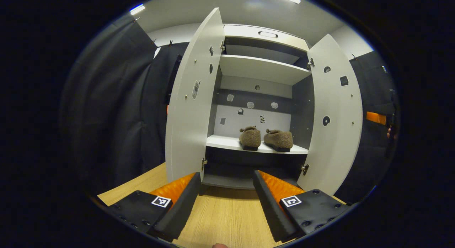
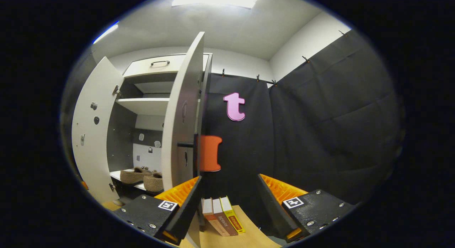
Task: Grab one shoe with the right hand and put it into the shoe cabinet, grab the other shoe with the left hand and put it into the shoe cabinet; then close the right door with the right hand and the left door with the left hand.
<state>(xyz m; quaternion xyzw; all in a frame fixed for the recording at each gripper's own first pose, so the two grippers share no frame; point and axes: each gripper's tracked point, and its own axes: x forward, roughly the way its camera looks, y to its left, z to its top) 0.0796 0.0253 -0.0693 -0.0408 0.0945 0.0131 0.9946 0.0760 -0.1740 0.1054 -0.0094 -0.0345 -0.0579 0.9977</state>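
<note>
Two brown fuzzy shoes, one to the left (image 1: pixel 250 138) and one to the right (image 1: pixel 279 139), stand side by side on the lower shelf (image 1: pixel 227 144) of the white shoe cabinet (image 1: pixel 263 68). Its left door (image 1: pixel 192 102) and right door (image 1: pixel 336 116) both stand wide open. My left gripper (image 1: pixel 226 175) is open and empty, facing the cabinet from a short way back. In the right gripper view the right door (image 2: pixel 183 116) is nearly edge-on, with the shoes (image 2: pixel 133 175) beyond it. My right gripper (image 2: pixel 229 178) is open and empty, its left finger (image 2: pixel 185 201) close beside that door's lower edge.
A light wooden surface (image 1: pixel 220 219) runs from under my left gripper to the cabinet's base. Three books (image 2: pixel 222 216) stand leaning by the black cloth wall (image 2: pixel 320 134), right of the cabinet. A closed drawer with a handle (image 1: pixel 267 34) tops the cabinet.
</note>
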